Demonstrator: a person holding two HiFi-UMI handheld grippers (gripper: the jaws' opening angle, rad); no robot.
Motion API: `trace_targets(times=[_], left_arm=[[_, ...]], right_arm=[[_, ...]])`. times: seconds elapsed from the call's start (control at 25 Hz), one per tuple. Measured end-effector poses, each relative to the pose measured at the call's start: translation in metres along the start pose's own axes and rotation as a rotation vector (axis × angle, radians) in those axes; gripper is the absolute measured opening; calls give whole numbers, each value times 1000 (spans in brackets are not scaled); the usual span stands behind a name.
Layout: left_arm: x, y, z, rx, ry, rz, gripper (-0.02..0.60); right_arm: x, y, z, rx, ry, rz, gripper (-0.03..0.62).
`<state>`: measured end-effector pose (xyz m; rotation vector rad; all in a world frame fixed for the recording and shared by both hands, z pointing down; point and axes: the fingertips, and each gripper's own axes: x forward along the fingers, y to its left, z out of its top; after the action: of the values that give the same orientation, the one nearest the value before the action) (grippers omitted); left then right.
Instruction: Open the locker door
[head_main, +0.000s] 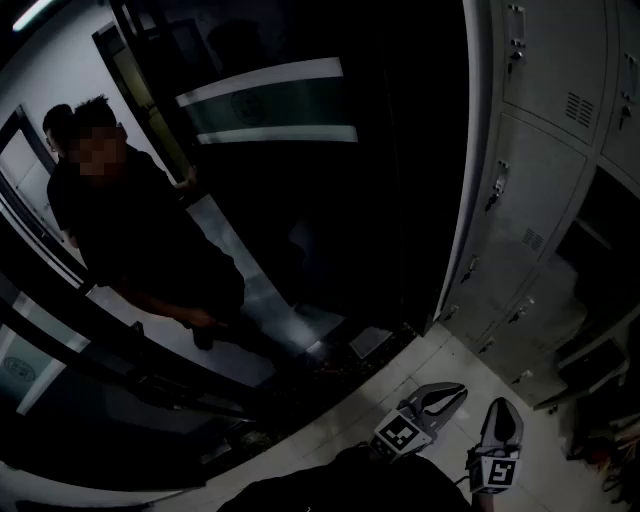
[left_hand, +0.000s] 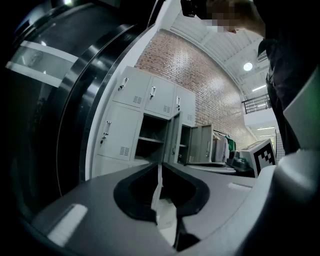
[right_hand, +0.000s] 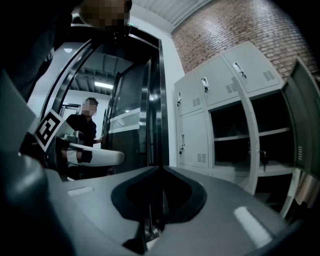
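The grey lockers (head_main: 540, 180) stand along the right wall, far from both grippers. Some doors are closed, with small handles (head_main: 497, 190), and one compartment (head_main: 612, 228) stands open. My left gripper (head_main: 452, 392) and right gripper (head_main: 505, 408) hang low at the bottom of the head view, side by side, both shut and empty. In the left gripper view the jaws meet at my left gripper (left_hand: 160, 166), pointing at the lockers (left_hand: 125, 125) some way off. My right gripper (right_hand: 160, 169) is also closed, facing a closed door (right_hand: 194, 140) next to open shelves (right_hand: 235, 136).
A person in dark clothes (head_main: 130, 230) stands at the left by a dark glass door (head_main: 300, 180). An open locker door (right_hand: 305, 125) juts out at the right. Open doors (left_hand: 200, 144) show deeper in the row. Pale floor tiles (head_main: 330, 430) lie below.
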<state>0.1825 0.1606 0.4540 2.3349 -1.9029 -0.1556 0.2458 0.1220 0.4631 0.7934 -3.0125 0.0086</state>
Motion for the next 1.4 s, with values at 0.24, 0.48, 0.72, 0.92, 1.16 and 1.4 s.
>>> trace_targets(times=[0.24, 0.48, 0.72, 0.92, 1.16, 1.4], left_arm=[[61, 89, 29, -19, -48, 83, 44], [132, 151, 34, -66, -52, 170, 44], [213, 204, 42, -70, -14, 254, 46], [253, 249, 47, -76, -7, 303, 46], [276, 300, 48, -109, 0, 296, 48], [283, 342, 61, -92, -14, 254, 48]], right_arm=[[123, -47, 29, -43, -45, 29, 19], [253, -108, 57, -78, -90, 74, 38], [363, -154, 72, -45, -95, 155, 49], [431, -175, 71, 18, -70, 164, 60], [487, -173, 87, 4, -90, 155, 60], [531, -162, 86, -30, -61, 98, 61]])
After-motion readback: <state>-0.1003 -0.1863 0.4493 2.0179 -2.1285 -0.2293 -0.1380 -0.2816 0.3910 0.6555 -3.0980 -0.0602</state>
